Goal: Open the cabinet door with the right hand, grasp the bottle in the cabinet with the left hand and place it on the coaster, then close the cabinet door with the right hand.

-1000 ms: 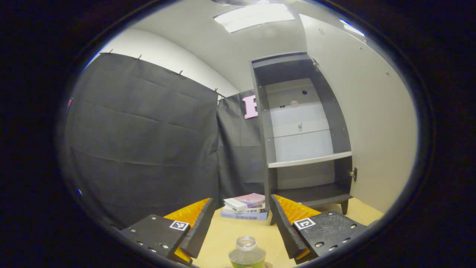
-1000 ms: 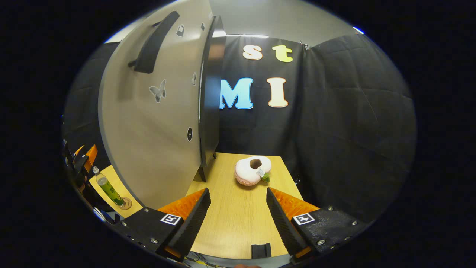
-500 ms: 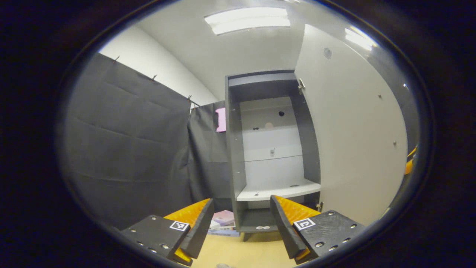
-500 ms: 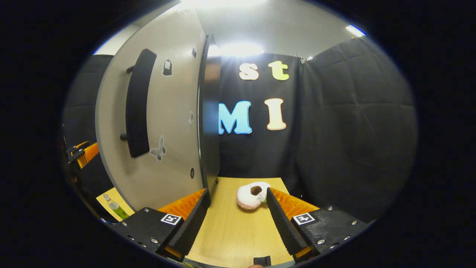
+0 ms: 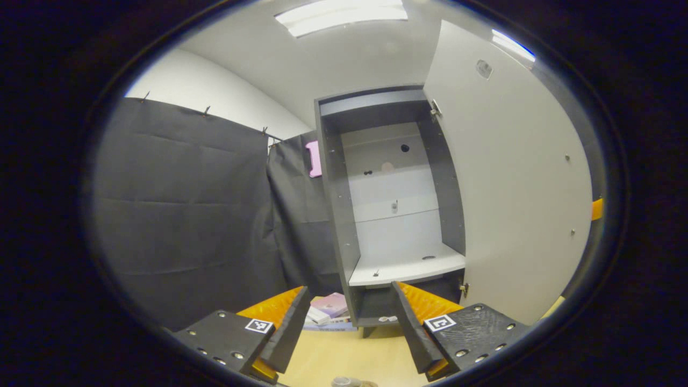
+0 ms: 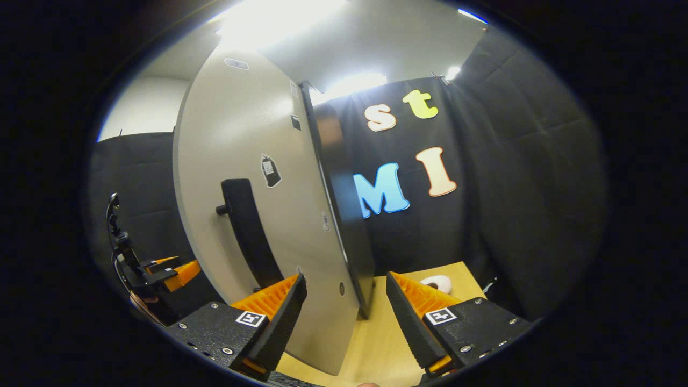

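The grey cabinet point(image 5: 395, 215) stands open, and its pale shelf point(image 5: 408, 269) is bare. Its door point(image 5: 516, 183) is swung out to the right. The top of the bottle point(image 5: 346, 382) just peeks in at the bottom edge, below my left gripper point(image 5: 349, 287), which is open and holds nothing. In the right gripper view the door's outer face point(image 6: 252, 161) is close, with its dark handle point(image 6: 250, 234) just above and left of my right gripper point(image 6: 345, 279). That gripper is open and holds nothing. The door's lower edge shows between its fingers.
Stacked books point(image 5: 328, 309) lie on the wooden table point(image 5: 344, 355) left of the cabinet's foot. A white plush ring point(image 6: 438, 282) lies on the table point(image 6: 387, 344) right of the cabinet. The left gripper point(image 6: 166, 269) and its holder show beyond the door's free edge.
The left gripper has lifted away from the bottle, which slid to the view's bottom edge. The right gripper has risen and turned toward the door, so the handle is now near its fingers.
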Motion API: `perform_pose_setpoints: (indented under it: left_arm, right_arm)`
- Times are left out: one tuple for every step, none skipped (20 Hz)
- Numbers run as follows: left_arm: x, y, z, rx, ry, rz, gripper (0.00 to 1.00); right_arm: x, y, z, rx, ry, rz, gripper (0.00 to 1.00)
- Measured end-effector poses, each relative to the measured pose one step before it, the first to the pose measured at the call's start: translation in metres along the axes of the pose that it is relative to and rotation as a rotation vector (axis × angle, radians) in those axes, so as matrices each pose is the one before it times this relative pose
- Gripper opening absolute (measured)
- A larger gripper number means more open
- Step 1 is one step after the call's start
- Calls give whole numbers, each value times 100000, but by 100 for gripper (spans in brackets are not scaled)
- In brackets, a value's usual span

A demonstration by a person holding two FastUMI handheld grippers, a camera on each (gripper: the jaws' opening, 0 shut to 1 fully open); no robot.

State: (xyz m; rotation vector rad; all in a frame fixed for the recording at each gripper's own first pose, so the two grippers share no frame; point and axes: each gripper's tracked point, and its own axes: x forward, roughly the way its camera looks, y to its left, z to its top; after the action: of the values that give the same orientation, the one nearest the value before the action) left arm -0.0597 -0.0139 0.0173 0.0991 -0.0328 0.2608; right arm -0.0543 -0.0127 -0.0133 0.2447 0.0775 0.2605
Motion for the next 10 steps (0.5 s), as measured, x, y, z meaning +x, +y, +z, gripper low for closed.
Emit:
perform_pose_setpoints:
  left_arm:
    - [73, 60, 91, 48, 59, 58, 86]
    - [57, -44, -61, -37, -363, -455, 93]
    - [102, -260, 200, 10, -742, -1394, 93]
    - [33, -149, 40, 815, -148, -1323, 93]
    - [205, 74, -110, 1644, -35, -570, 86]
    - [500, -28, 91, 1071, -416, -1021, 86]
    - [771, -143, 57, -137, -389, -1408, 86]
    - [786, 97, -144, -835, -166, -1103, 86]
    - [795, 248, -80, -1090, -404, -1096, 86]
    - [759, 461, -476, -1184, 589, -970, 86]
  right_arm:
    - [-58, 201, 114, -499, 261, -109, 92]
    - [156, 325, -98, 907, 518, -555, 92]
    - [149, 423, -116, 1107, 829, 179, 92]
    - [420, 555, -131, 1287, 1075, 0, 93]
    - [276, 432, 10, 2269, 457, -656, 94]
    - [380, 597, 88, 1789, 103, -379, 93]
    - [381, 667, 26, 604, 270, -214, 93]
    - [453, 709, 58, -197, 172, -360, 94]
    - [523, 772, 83, -739, -66, -28, 93]
    - [690, 454, -140, -1225, -162, 19, 93]
